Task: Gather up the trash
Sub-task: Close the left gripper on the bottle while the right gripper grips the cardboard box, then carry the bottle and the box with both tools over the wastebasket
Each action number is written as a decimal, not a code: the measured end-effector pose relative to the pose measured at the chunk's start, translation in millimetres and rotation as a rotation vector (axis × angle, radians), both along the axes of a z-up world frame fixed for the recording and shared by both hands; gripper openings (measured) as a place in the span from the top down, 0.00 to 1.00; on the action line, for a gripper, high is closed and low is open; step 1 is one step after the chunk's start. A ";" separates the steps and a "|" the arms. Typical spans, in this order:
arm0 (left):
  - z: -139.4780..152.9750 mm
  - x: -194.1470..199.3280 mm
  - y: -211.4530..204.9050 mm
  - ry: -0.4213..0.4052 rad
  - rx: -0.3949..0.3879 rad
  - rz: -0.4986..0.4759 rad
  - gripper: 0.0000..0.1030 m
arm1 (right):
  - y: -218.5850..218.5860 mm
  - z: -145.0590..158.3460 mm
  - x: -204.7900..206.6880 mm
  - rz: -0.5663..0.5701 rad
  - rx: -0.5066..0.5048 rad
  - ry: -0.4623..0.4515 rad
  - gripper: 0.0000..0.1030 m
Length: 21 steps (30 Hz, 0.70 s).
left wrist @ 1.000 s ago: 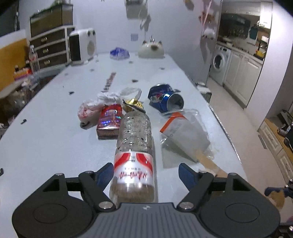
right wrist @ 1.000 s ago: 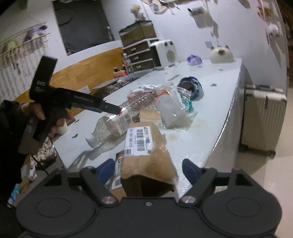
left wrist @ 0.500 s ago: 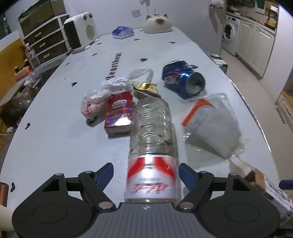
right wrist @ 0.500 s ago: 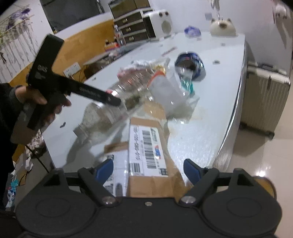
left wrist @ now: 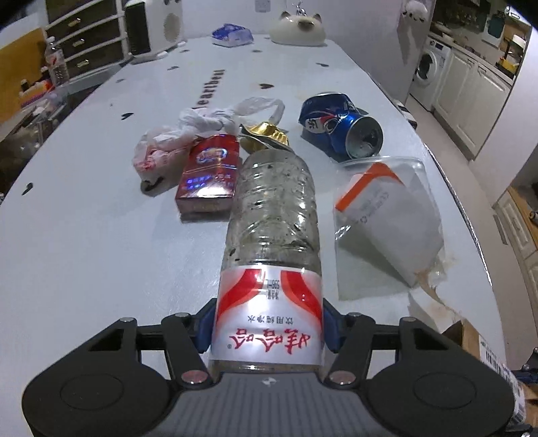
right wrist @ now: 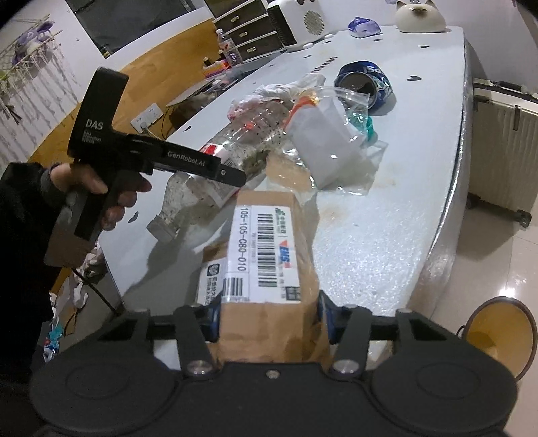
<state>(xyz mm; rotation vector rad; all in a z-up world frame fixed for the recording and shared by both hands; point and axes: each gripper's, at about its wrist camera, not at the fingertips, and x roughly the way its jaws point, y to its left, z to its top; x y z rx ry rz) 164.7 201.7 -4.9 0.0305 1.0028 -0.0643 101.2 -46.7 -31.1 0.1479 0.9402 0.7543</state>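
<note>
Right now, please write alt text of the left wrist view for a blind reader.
The left gripper is closing on a dirty plastic bottle lying on a white table. Behind it lie a red packet, a crushed blue can and a zip bag.

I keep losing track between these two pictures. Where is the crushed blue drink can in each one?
Left wrist view: the crushed blue drink can lies upper right of centre, open end toward the camera, beyond the clear zip bag.
Right wrist view: the can lies upper right, behind that bag.
Shared landmark: the white cat-shaped ornament at the table's far end.
</note>
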 end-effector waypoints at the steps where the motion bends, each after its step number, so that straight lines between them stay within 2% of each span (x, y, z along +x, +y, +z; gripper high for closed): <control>1: 0.1 -4.1 0.8 -0.009 0.000 0.005 0.42 | 0.4 -0.4 -1.4 0.002 0.002 -0.004 0.54; 9: 9.4 -51.6 4.7 -0.101 -0.028 0.053 0.42 | -5.0 -4.1 -18.4 -0.027 0.035 -0.053 0.60; 14: 30.6 -85.6 3.9 -0.201 -0.050 0.089 0.42 | -17.1 19.1 -36.6 -0.079 0.039 -0.196 0.60; 19: 60.6 -111.3 -13.6 -0.312 -0.024 0.086 0.42 | -36.2 48.2 -50.3 -0.167 0.046 -0.366 0.60; 21: 72.8 -119.2 -23.0 -0.355 -0.023 0.080 0.42 | -46.8 59.0 -53.6 -0.201 0.059 -0.408 0.60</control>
